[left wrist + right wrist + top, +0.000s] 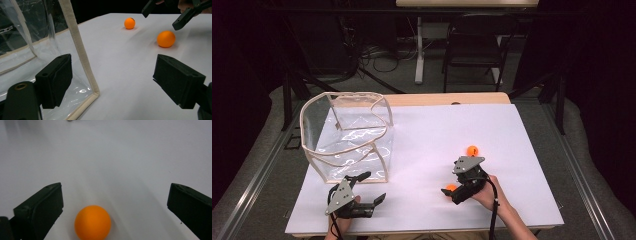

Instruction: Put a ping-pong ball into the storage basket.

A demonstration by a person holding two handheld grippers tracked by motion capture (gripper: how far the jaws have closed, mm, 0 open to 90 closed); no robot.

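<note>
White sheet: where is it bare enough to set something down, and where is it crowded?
Free: the far right of the white sheet, beyond the farther ball. Crowded: the left, taken by the clear bag with the left gripper beside it, and the near right, where the right gripper straddles the nearer ball.

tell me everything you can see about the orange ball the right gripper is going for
The orange ball is small, round, plain and matte, like a table-tennis ball. It rests on the white table cover, between the open jaws of the right gripper, which do not touch it. In the high view it lies at that gripper's tip; from the left gripper view it casts a soft shadow. A second one lies farther off.
</note>
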